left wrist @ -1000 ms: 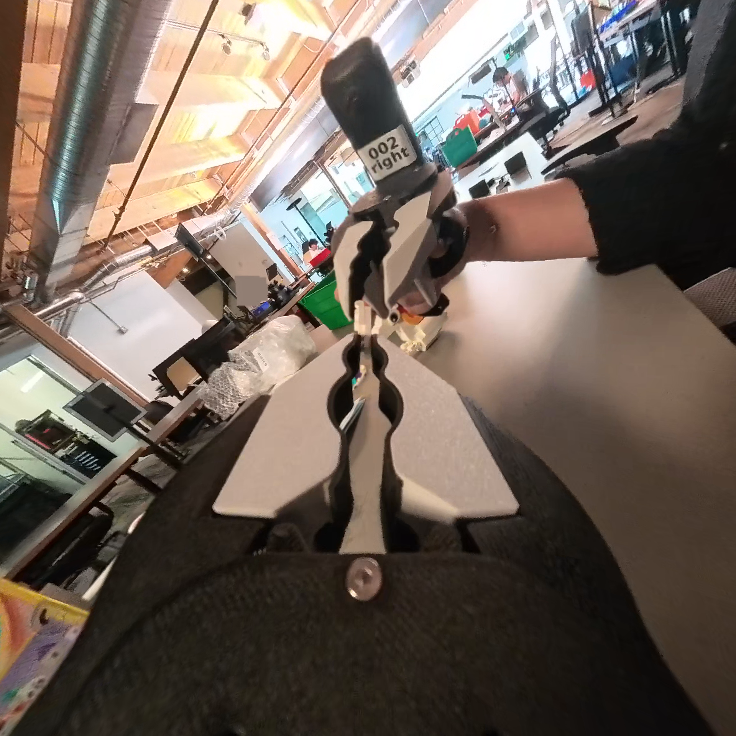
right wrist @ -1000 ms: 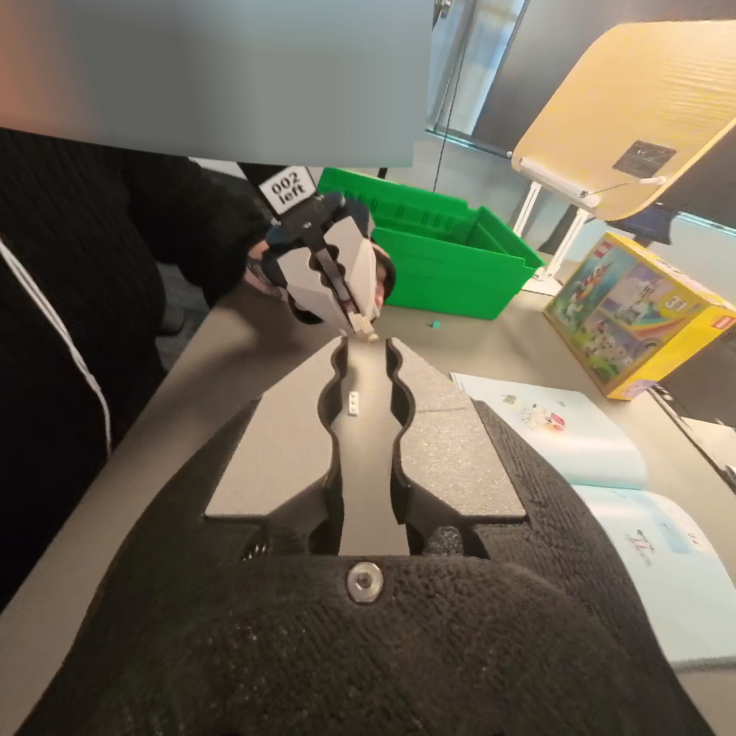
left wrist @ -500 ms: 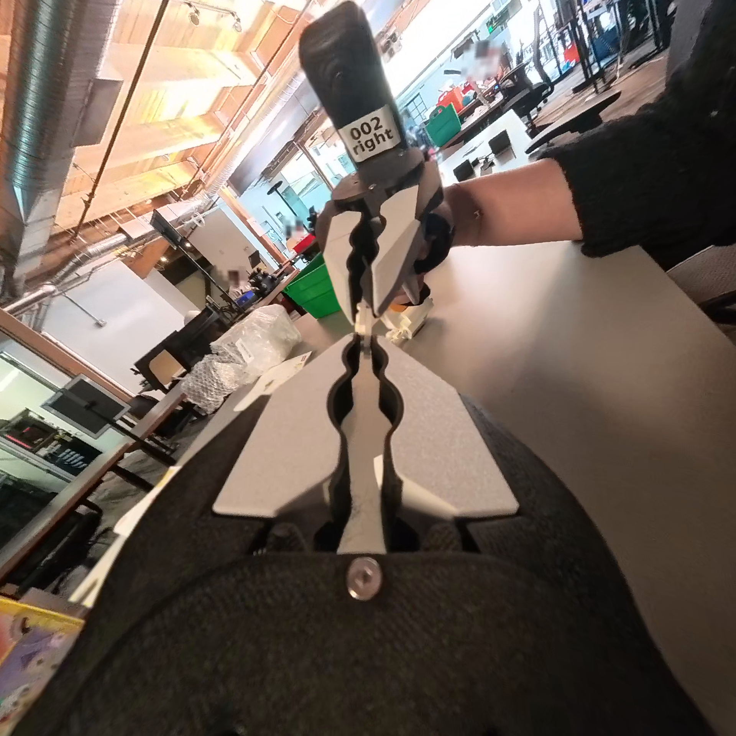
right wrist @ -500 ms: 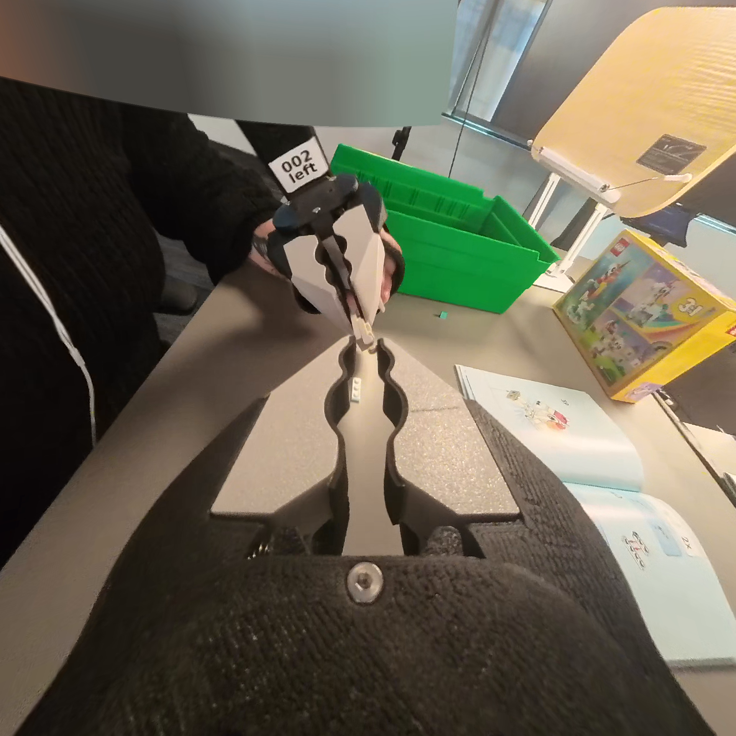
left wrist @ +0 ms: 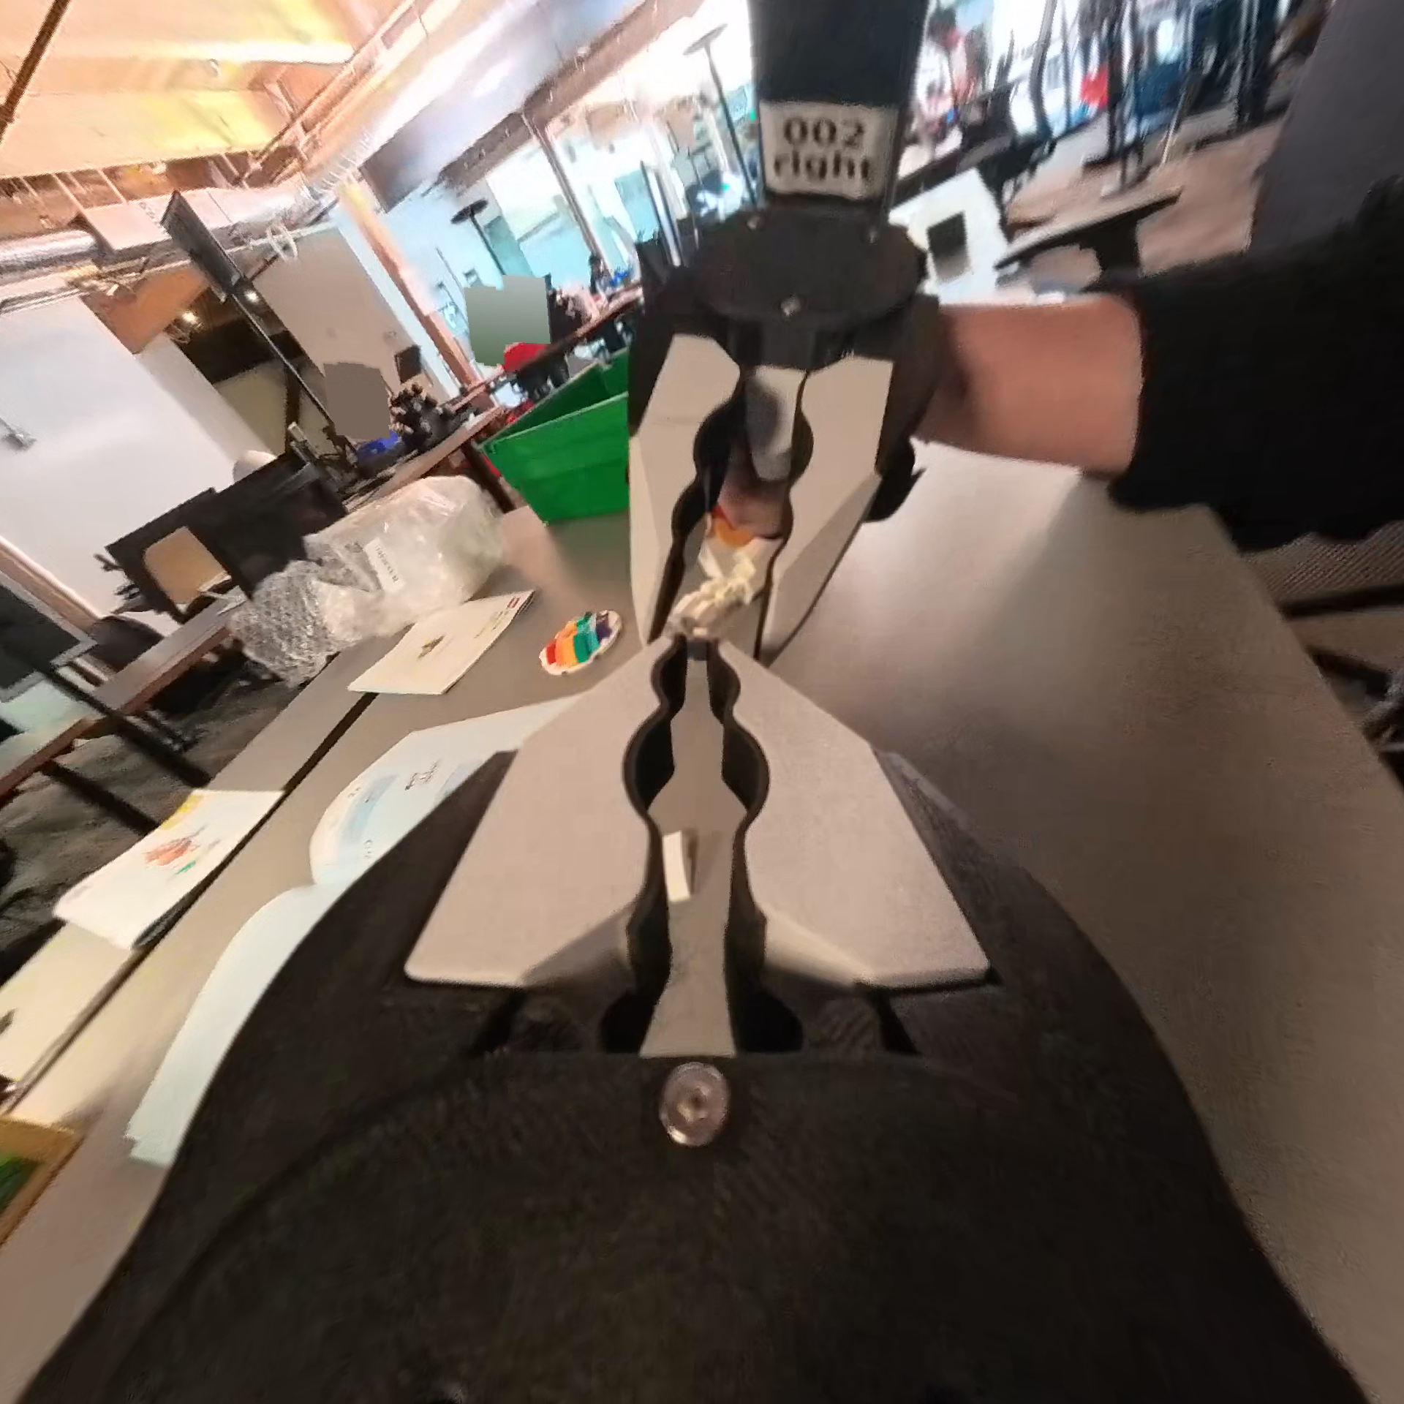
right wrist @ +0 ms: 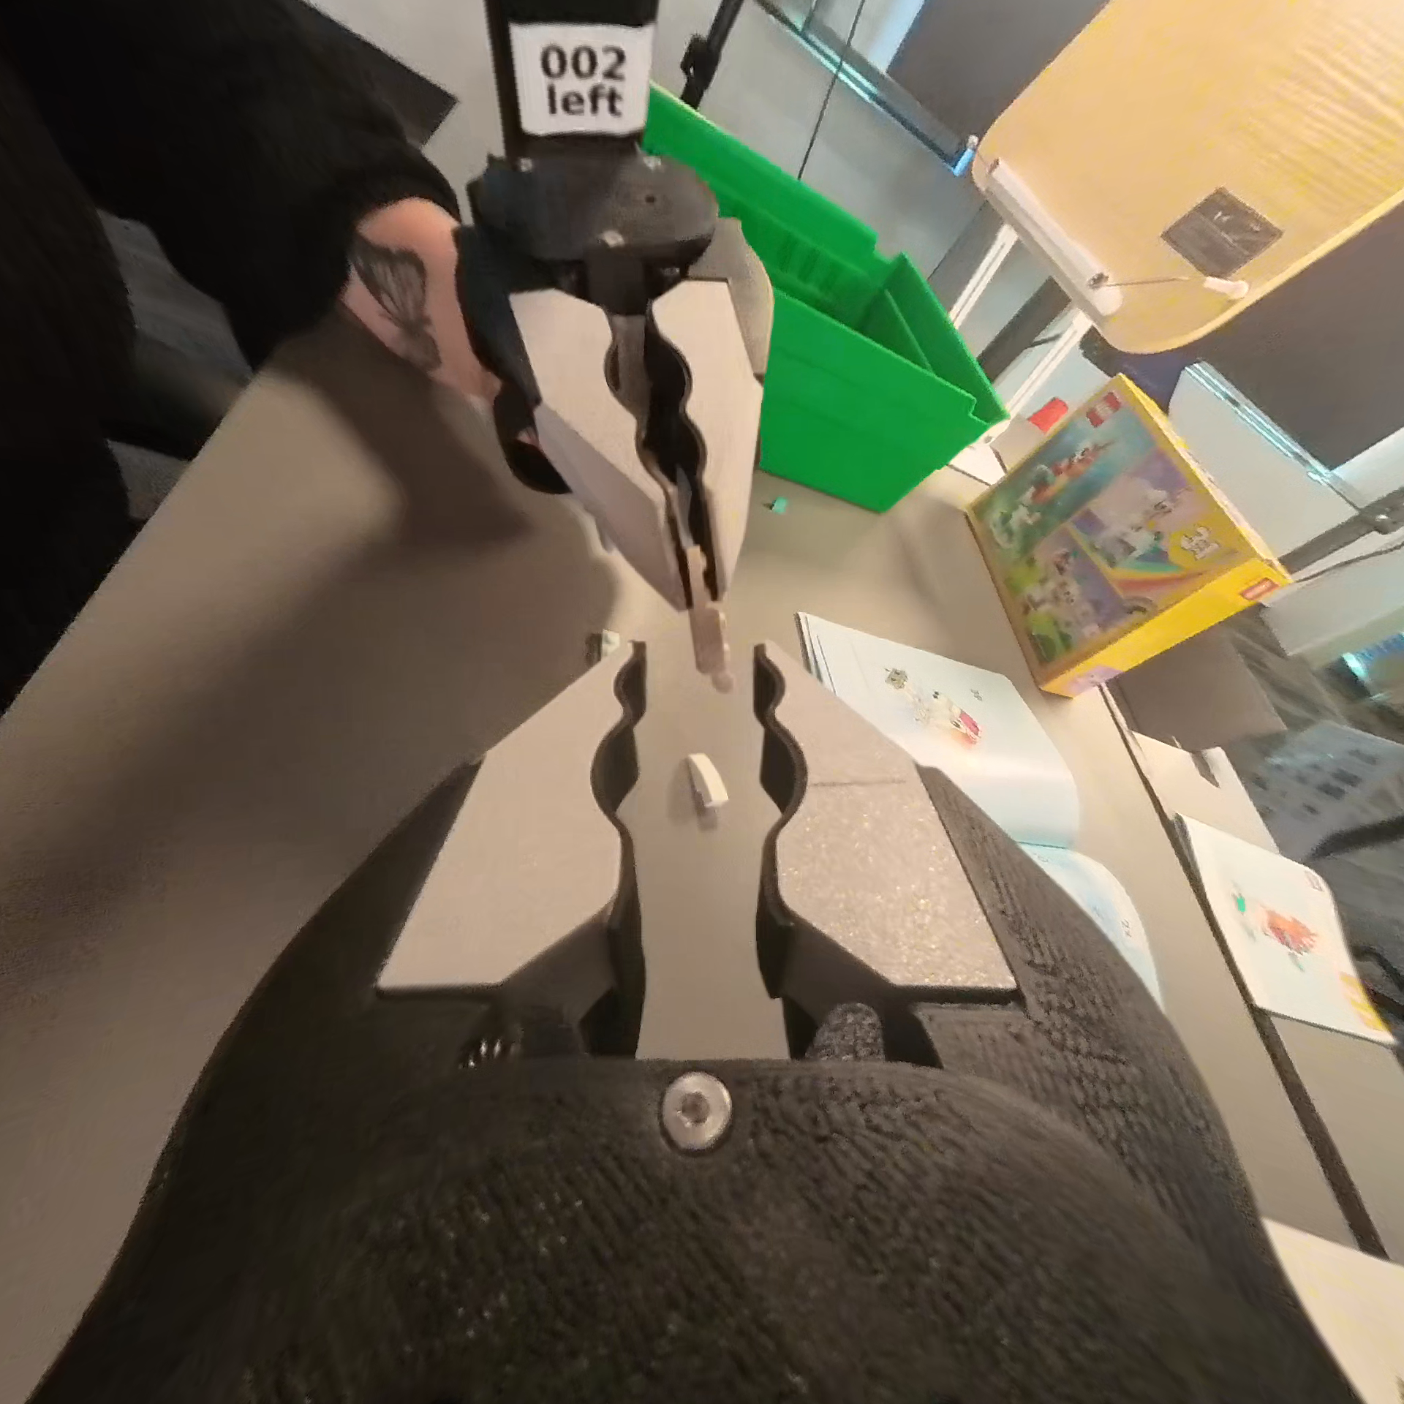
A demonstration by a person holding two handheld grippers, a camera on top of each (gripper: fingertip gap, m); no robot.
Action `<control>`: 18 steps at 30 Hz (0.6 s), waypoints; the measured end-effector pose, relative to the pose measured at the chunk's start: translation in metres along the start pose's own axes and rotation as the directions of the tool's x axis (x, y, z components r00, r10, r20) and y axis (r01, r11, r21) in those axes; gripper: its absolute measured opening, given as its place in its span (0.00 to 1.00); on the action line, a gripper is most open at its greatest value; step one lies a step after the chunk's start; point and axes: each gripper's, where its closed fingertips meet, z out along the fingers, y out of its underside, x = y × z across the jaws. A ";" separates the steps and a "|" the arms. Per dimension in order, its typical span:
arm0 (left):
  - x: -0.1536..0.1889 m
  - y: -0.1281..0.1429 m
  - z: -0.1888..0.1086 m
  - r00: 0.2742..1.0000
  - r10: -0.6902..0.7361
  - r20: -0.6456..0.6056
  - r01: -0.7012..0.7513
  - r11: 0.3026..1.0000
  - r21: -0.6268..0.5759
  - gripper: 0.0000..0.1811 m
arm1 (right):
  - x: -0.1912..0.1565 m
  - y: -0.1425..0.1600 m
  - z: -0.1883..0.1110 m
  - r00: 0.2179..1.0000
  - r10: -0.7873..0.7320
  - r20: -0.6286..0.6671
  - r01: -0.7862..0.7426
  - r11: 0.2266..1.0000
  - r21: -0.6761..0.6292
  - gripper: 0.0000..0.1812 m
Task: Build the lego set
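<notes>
My left tongs (right wrist: pixel 703 600) pinch a small pale flat plate-like piece (right wrist: pixel 710 646), and it pokes out past the tips at the middle of the right wrist view. My right tongs (right wrist: pixel 699 661) are spread, nothing between them, tips flanking that pale piece. Through the gap, lower centre of that frame, a small white curved brick (right wrist: pixel 703 779) lies loose on the grey table (right wrist: pixel 266 608).

In the left wrist view, the right tongs (left wrist: pixel 710 630) hang at upper centre, and behind them, seen through their gap, sits a white and orange lego clump (left wrist: pixel 725 570); I can't tell whether it rests on the table or on something else. Left of centre in that view lies a small rainbow-coloured round build (left wrist: pixel 581 642), already put together by the look of it.

The yellow lego box (right wrist: pixel 1117 532) stands at right, open instruction booklets (right wrist: pixel 942 722) beside it, a green plastic bin (right wrist: pixel 836 365) behind.

My read: partway in. One sub-build done, a white body begun, loose pieces left to fit, this plate among them. Plenty remains, I'd say.
</notes>
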 end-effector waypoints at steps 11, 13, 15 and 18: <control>-0.030 -0.027 -0.016 0.961 -0.257 0.106 0.228 0.947 0.227 0.30 | 0.026 -0.050 -0.013 0.949 0.309 0.067 -0.305 0.836 0.456 0.03; -0.030 -0.028 -0.016 0.942 -0.330 0.064 0.305 0.918 0.252 0.27 | 0.030 -0.063 -0.019 0.900 0.396 0.182 -0.423 0.694 0.582 0.03; -0.020 -0.030 -0.013 0.911 -0.409 -0.049 0.407 0.875 0.262 0.23 | 0.024 -0.069 -0.019 0.862 0.415 0.292 -0.500 0.602 0.622 0.03; 0.000 -0.046 -0.016 0.784 -0.517 -0.343 0.609 0.746 0.269 0.15 | 0.014 -0.074 -0.013 0.845 0.395 0.360 -0.533 0.570 0.626 0.03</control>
